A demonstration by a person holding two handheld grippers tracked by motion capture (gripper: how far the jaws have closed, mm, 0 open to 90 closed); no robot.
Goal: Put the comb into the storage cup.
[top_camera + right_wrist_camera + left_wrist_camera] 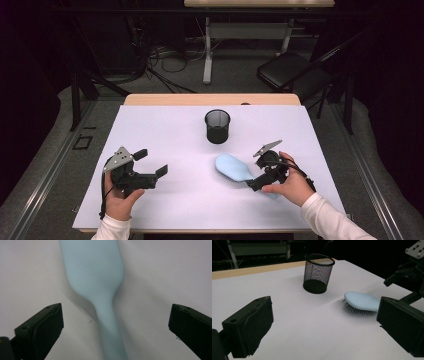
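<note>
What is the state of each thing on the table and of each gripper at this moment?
hairbrush: lying on the white sheet, bristles down, not gripped.
mesh cup: upright, mouth up; nothing visible inside.
right gripper: open, jaws on both sides of the hairbrush handle, not touching it.
left gripper: open, holding nothing, apart from the hairbrush.

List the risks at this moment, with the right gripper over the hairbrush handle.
1. The right gripper is open astride the light blue hairbrush's narrow handle; closing off-centre may let it slip or twist.
2. The brush lies bristles down, so a low grasp could press it into the white table cover.
3. The black mesh cup stands close behind; a swinging brush head might tip it.
</note>
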